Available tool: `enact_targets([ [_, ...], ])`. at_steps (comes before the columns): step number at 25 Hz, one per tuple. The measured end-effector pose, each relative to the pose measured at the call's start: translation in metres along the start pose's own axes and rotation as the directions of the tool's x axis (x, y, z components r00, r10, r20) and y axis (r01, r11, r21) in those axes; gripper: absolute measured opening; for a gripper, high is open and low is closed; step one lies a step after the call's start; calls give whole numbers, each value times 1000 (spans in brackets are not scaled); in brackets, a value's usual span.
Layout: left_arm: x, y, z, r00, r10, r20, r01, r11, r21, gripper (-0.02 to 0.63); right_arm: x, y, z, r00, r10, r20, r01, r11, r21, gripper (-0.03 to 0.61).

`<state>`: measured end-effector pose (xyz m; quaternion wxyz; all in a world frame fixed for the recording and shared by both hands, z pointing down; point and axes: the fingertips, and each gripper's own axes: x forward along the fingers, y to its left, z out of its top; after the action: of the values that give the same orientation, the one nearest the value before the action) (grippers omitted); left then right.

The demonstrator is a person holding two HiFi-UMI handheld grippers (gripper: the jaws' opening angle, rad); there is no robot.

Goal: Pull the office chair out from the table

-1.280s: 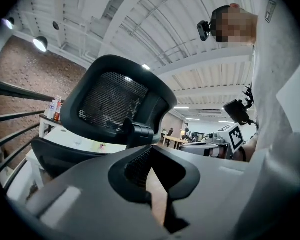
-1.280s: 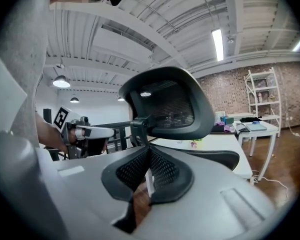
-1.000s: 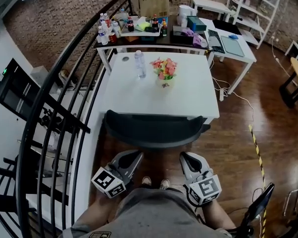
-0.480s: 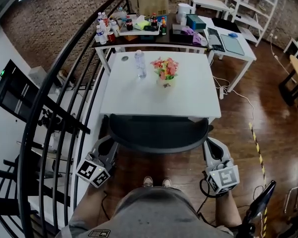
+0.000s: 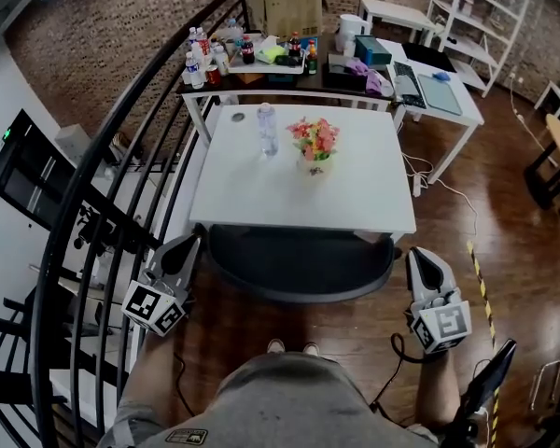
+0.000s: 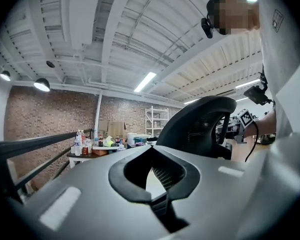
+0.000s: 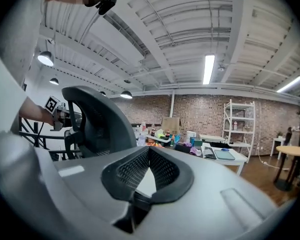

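The black mesh office chair (image 5: 299, 267) stands tucked against the near edge of the white table (image 5: 252, 189), its curved backrest toward me. My left gripper (image 5: 189, 245) is just off the backrest's left end, shut and empty. My right gripper (image 5: 419, 256) hangs off the backrest's right end, also shut with nothing in it. Neither touches the chair. In the left gripper view the chair backrest (image 6: 202, 124) rises to the right of the shut left gripper (image 6: 151, 149). In the right gripper view the chair backrest (image 7: 97, 121) stands to the left of the shut right gripper (image 7: 149, 153).
A black stair railing (image 5: 103, 185) runs close along the left. On the table stand a water bottle (image 5: 267, 131) and a pot of flowers (image 5: 315, 143). Behind are a cluttered table with a cardboard box (image 5: 285, 4) and a white desk (image 5: 443, 87). Striped floor tape (image 5: 482, 273) lies right.
Both grippers moved apart from behind the backrest, the left going left and the right going right, and forward until they flank the chair. The chair has not moved.
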<state>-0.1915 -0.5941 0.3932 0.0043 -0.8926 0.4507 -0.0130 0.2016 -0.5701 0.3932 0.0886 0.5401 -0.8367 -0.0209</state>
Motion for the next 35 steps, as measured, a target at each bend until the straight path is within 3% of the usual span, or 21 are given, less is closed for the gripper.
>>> enact_targets([
  [2,3,-3,-3,999,-49,-8,49,999,6,21,3,5,-2,999,48,0,-48,999,4,23],
  [4,8,-8,-6,995,-103,-16,104,995,8,151,6,14,-3,993,116,-6,-116,993,10,164],
  [6,12,-12,-7,988,-153,-22,154,988,12,240,9,21,-7,984,178,-7,-178,984,8,251],
  [8,16,-19,-7,977,-208,-32,209,978,18,296,11,25,-12,976,219,-13,-219,976,-2,302],
  [11,27,-32,-5,957,-286,-44,287,958,24,336,18,28,-11,963,267,-26,-267,964,-14,323],
  [15,44,-41,-9,928,-367,-66,369,929,35,344,36,42,-12,937,348,-38,-350,936,-32,334],
  [25,86,-79,-18,830,-549,-100,556,829,63,338,70,78,-18,850,517,-104,-526,845,-97,332],
  [35,76,-90,-13,792,-596,-134,606,794,54,263,62,92,-20,809,572,-135,-585,808,-78,241],
])
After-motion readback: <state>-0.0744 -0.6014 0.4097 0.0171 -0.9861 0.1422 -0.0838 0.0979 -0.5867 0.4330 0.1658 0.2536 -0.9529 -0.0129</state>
